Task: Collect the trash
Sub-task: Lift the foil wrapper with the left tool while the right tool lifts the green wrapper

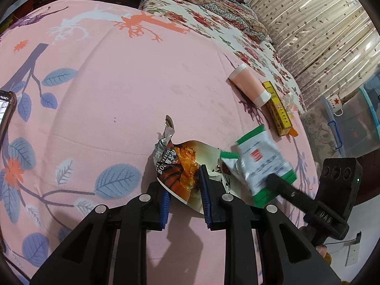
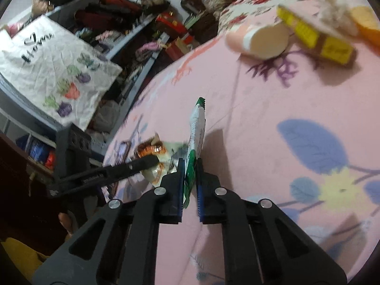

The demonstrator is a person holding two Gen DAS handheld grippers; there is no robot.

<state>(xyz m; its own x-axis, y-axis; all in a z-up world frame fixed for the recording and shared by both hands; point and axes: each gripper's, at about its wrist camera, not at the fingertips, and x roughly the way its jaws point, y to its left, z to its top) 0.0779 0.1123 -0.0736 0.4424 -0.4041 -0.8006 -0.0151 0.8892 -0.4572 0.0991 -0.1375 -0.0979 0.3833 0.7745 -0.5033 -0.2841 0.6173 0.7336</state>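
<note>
**Both grippers clamped on wrappers over the pink bedspread**

Your left gripper (image 1: pixel 184 187) is closed on the torn, orange-and-black foil snack wrapper (image 1: pixel 177 166): its blue-padded fingers (image 1: pixel 204 185) pinch the open, greasy lower edge, and the crumpled silver top of the wrapper stands up just beyond them. The wrapper's white inner flap spreads toward your right, onto the pink quilted bedspread with blue leaf and orange flower prints (image 1: pixel 118 90).

Your right gripper (image 2: pixel 190 178) is shut on the flat white sachet with green edges (image 2: pixel 197 128). In its own view the sachet stands edge-on between the pads, its serrated green tip pointing away from you. From the left wrist view, one black finger of that gripper presses the lower corner of the sachet, which is lifted and tilted just right of the snack wrapper, overlapping its white flap.

Farther along the bedspread, well apart from both grippers, lies a pale peach squeeze tube with a white cap (image 1: pixel 249 85) on its side. Touching its far side is a long yellow cardboard box with a brown stripe (image 1: pixel 279 109), and a scrap of clear crinkled plastic (image 1: pixel 288 101) sits just beyond the box.

At your far left edge, a phone in a clear case (image 1: pixel 6 109) rests on the bedspread. Beyond the pink cover, a floral quilt (image 1: pixel 213 16) is bunched up, and beige patterned curtains (image 1: pixel 320 30) hang behind it.
</note>
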